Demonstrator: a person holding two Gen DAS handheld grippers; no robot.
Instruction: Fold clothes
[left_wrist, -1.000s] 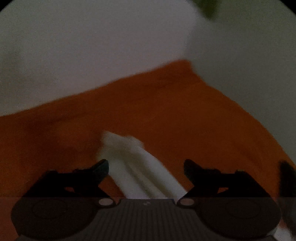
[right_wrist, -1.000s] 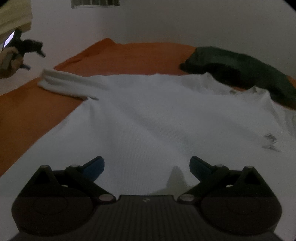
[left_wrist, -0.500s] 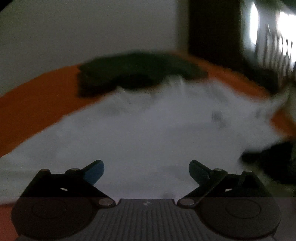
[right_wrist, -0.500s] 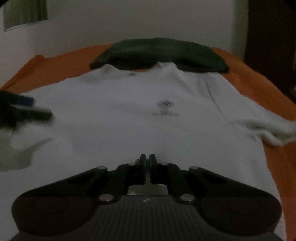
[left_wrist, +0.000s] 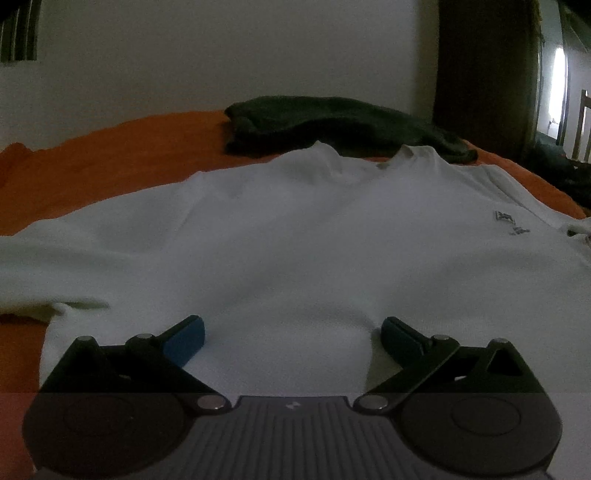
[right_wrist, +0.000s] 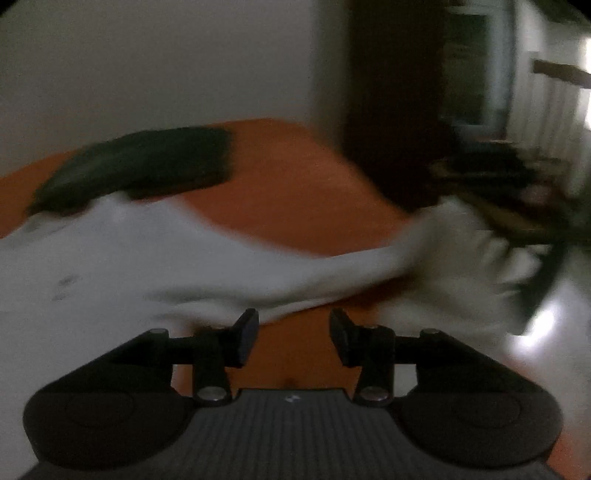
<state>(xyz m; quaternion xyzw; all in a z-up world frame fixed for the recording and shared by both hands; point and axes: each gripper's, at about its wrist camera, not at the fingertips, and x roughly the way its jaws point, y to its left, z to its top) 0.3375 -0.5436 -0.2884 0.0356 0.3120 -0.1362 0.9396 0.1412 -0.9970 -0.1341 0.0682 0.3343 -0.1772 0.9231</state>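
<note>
White long-sleeved shirt (left_wrist: 295, 236) spread front-up across the orange bedsheet (left_wrist: 110, 162), collar toward the far wall and just against a dark green folded garment (left_wrist: 332, 122); small chest logo (left_wrist: 506, 218) facing up. Near sleeve lying out to the left in the left wrist view; other sleeve (right_wrist: 369, 266) trailing toward the bed's edge in the right wrist view, though blur hides its exact lie. Left gripper (left_wrist: 293, 332) low over the hem, fingers spread wide, nothing between them. Right gripper (right_wrist: 293, 328) beside the body's right edge, fingers parted with bare sheet showing between, nothing grasped. Flat, unfolded cloth like this fits either a garment laid out for folding or one opened again, so no telling which. For a clean fold, judged from the lie: take only a single layer at an edge or cuff, close fully before lifting, keep the cloth low and taut, match edges squarely, and smooth the ripple near the left armpit. Worth watching that the dangling sleeve does not slide off the bed.
</note>
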